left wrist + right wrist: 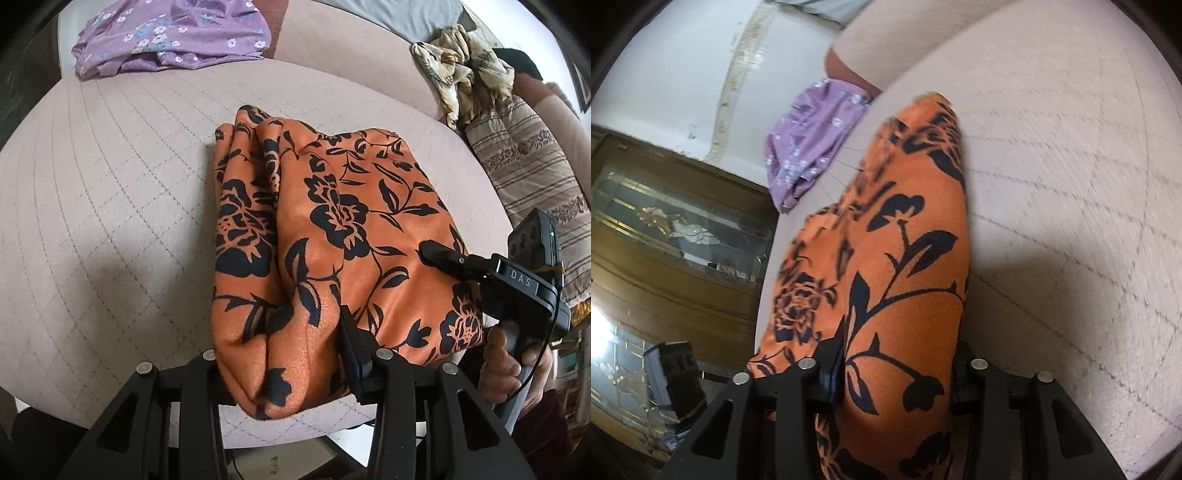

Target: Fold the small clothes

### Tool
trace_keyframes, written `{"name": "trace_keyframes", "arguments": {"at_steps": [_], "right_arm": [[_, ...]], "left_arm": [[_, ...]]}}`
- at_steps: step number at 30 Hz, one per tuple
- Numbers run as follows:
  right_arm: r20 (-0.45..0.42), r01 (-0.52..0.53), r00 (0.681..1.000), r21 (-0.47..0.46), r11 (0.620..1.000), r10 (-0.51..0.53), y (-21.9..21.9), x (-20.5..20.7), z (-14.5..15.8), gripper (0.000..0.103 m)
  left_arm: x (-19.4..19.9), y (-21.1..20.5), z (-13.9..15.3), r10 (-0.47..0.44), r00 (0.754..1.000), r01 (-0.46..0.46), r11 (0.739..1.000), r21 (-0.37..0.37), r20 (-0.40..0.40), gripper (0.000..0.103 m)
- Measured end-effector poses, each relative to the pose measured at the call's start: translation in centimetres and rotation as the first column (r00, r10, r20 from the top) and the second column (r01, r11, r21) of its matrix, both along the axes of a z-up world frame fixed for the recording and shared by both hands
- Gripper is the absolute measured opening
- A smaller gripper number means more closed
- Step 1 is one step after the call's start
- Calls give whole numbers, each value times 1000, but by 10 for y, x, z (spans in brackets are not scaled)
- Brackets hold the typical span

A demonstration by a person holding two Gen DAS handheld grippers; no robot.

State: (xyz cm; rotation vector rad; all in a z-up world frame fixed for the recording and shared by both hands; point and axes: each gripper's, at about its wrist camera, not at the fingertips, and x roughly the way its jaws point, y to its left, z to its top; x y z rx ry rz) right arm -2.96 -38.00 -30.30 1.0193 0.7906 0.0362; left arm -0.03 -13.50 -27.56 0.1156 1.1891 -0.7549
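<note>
An orange garment with black flowers (332, 221) lies folded in thick layers on the quilted pale cushion (110, 184). Its near end bunches up between the fingers of my left gripper (284, 339), which is shut on it; the left finger is hidden behind the cloth. At the right edge, my right gripper (443, 258) pinches the garment, with one finger lying on top. In the right wrist view the same orange garment (905, 258) fills the gap of my right gripper (901, 343), with a finger against each side of the cloth.
A purple flowered garment (166, 37) (812, 147) lies crumpled at the cushion's far edge. A beige patterned cloth (461, 74) and a striped cushion (528, 166) sit at the right. A person's hand (506, 362) holds the right gripper's handle. A wooden glass-fronted cabinet (665, 240) stands beyond the edge.
</note>
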Motion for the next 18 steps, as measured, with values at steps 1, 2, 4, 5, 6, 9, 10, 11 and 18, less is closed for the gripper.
{"name": "trace_keyframes", "arguments": {"at_steps": [1, 2, 4, 5, 6, 9, 10, 11, 18], "right_arm": [[-6, 0, 1000, -9, 1000, 0, 0, 2, 1, 51], [-17, -3, 1000, -28, 1000, 3, 1, 3, 4, 53], [-50, -10, 999, -69, 998, 7, 2, 5, 12, 56], [-58, -17, 998, -84, 996, 12, 3, 5, 15, 57], [-65, -24, 998, -105, 994, 18, 3, 5, 19, 57], [-89, -32, 996, -188, 982, 16, 6, 0, 35, 57], [-95, -29, 995, -224, 974, 8, 6, -2, 40, 57], [-97, -21, 995, -272, 962, -6, 7, -6, 47, 57], [66, 49, 998, -385, 922, -25, 15, -35, 98, 57]], "left_arm": [[0, 1, 2, -1, 1000, 1, 1000, 4, 0, 44], [0, 1, 4, -3, 1000, 3, 1000, 9, 1, 44], [-3, -1, 11, -7, 1000, 7, 1000, 21, 26, 44], [-6, 0, 14, -12, 999, 11, 1000, 23, 45, 44], [-11, 3, 20, -18, 997, 16, 999, 28, 73, 44], [-18, 2, 39, -25, 986, 20, 999, 31, 167, 45], [-19, 3, 44, -26, 982, 21, 999, 29, 188, 47], [-21, 4, 51, -27, 974, 22, 999, 25, 226, 53], [-13, -6, 46, -30, 959, 7, 997, 83, 281, 60]]}}
